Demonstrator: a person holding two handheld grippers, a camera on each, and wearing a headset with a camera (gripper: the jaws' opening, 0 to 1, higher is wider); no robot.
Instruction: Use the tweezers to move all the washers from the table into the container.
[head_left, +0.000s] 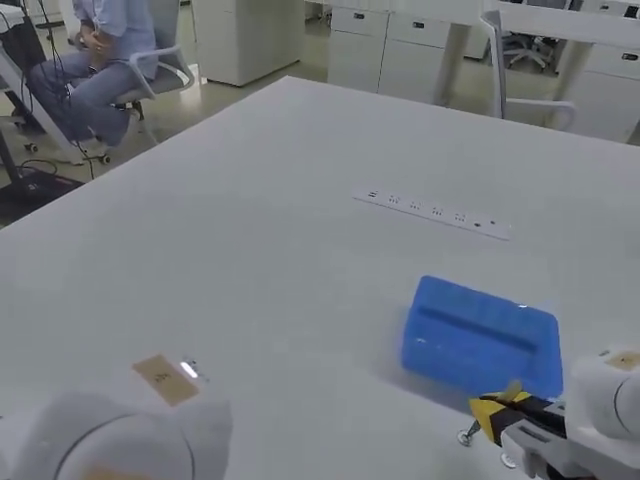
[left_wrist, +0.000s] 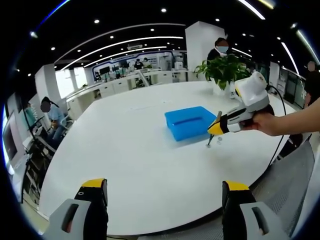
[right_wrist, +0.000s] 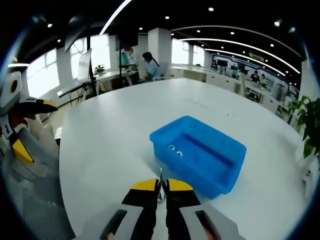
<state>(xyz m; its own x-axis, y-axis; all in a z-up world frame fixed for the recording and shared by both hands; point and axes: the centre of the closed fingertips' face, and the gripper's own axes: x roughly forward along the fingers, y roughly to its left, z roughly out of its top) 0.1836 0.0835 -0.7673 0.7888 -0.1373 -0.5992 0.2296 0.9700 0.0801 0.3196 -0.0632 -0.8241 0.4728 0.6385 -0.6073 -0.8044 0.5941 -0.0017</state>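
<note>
My right gripper (right_wrist: 160, 184) is pinched narrow on the tweezers (right_wrist: 160, 175), whose thin tips point down toward the white tabletop (right_wrist: 105, 135) just in front of the blue container (right_wrist: 215, 165). Two washers (right_wrist: 175, 149) lie inside the container, near its closer wall. In the left gripper view my hand (left_wrist: 267, 122) holds that gripper beside the container with the tweezers' tip at the tabletop. What looks like a loose washer (left_wrist: 220, 139) sits right by the tip, though it is too small for me to be sure how many there are. My left gripper (left_wrist: 164, 200) hangs wide open, holding nothing, well apart from the container over the near edge of the tabletop. A white power strip (head_left: 432, 212) lies beyond the container, and a potted plant (left_wrist: 225, 70) stands at the far side
</note>
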